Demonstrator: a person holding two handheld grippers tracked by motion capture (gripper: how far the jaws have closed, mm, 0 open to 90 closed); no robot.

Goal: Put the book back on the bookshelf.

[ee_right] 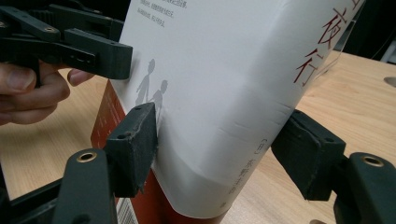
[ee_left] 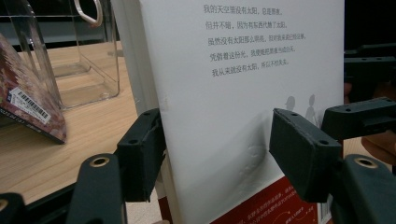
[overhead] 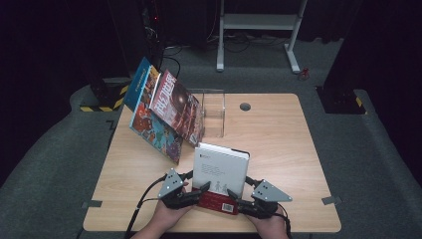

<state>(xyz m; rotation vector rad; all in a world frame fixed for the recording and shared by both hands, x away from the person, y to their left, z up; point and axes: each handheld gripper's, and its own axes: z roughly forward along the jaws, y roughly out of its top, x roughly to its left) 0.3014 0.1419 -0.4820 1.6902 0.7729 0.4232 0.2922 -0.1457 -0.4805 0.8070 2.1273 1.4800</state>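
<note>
A dark room surrounds a wooden table (overhead: 278,149). Ahead and to the left of both grippers, illustrated books (overhead: 166,112) lean against a clear acrylic stand (overhead: 213,112). Between the grippers, at the table's near edge, stands the white book (overhead: 221,174) with its red lower band. The left gripper (overhead: 191,193) straddles one lower edge, jaws wide, only the left pad touching. The right gripper (overhead: 242,205) straddles the spine, likewise not closed. Judged best practice: close both jaws squarely and evenly before lifting, lest the book twist.
</note>
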